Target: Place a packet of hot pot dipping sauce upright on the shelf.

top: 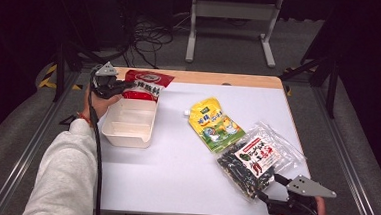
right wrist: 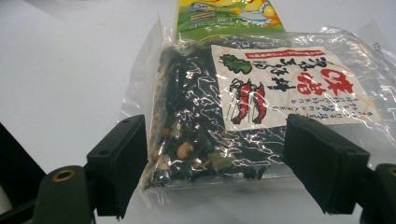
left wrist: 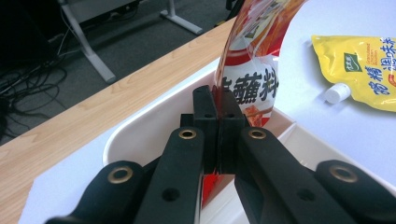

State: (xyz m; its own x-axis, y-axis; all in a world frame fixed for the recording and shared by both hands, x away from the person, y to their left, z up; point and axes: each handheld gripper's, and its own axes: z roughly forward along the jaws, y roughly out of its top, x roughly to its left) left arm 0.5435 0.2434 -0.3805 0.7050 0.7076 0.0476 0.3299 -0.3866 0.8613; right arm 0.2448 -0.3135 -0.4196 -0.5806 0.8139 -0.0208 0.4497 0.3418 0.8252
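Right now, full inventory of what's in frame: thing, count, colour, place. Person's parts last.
red sauce packet: 1, red with white label, far left of table, one end clamped by left gripper over the container's far rim
container: 1, cream, rectangular, left side of table
yellow spout pouch: 1, yellow, white cap, table centre-right
seaweed bag: 1, clear with dark contents, shrimp label, near right, overlapping the pouch's near end
table: 1, white top, wood strip along far edge
frame legs: 1 set, white, on floor beyond table
left gripper: 1, black, fingers closed on packet
right gripper: 1, black, fingers open at the bag's near end
sleeve: 1, light grey, left arm
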